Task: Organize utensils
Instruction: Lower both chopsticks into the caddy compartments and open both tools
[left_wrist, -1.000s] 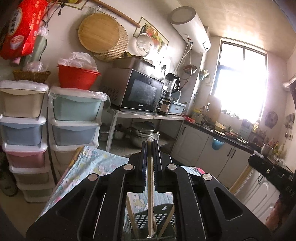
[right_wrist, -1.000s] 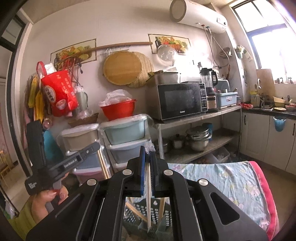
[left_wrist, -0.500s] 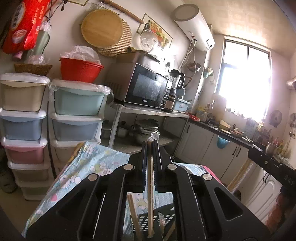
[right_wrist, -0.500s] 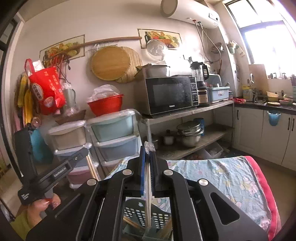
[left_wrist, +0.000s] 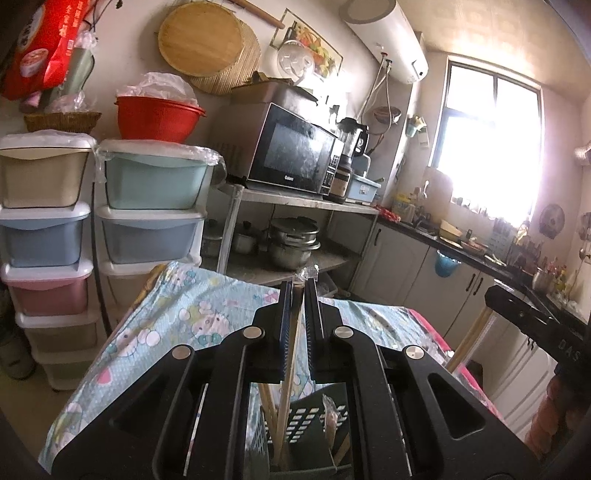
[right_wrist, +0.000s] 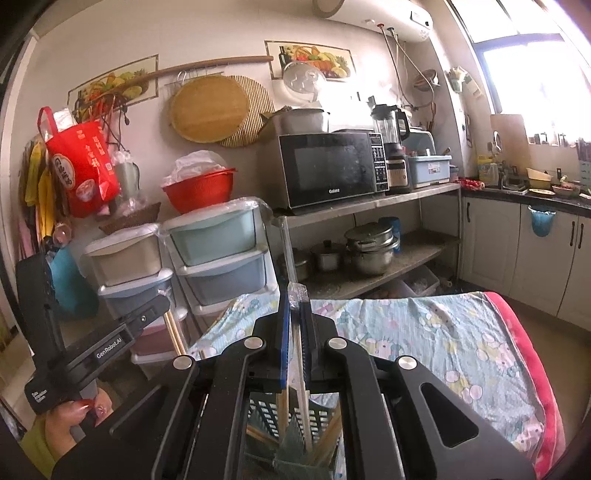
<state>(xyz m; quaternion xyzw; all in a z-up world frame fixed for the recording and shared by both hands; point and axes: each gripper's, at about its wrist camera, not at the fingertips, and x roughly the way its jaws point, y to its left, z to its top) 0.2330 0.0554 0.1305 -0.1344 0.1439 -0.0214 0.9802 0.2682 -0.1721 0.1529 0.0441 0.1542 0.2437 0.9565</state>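
Both the left gripper (left_wrist: 295, 325) and right gripper (right_wrist: 294, 332) are lowering wrapped chopsticks (left_wrist: 293, 347) into the perforated utensil basket (right_wrist: 266, 410) below their jaws; the left is clamped, the right's jaws are opening with its chopstick (right_wrist: 301, 369) between, so release comes next.

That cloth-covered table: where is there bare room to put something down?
The cloth lies bare from the basket out to its red edge. The basket itself is crowded with chopsticks, and both grippers hang over it.

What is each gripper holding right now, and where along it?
Left gripper and right gripper each pinch a chopstick near its wrapped upper end; the right's jaws are opening.
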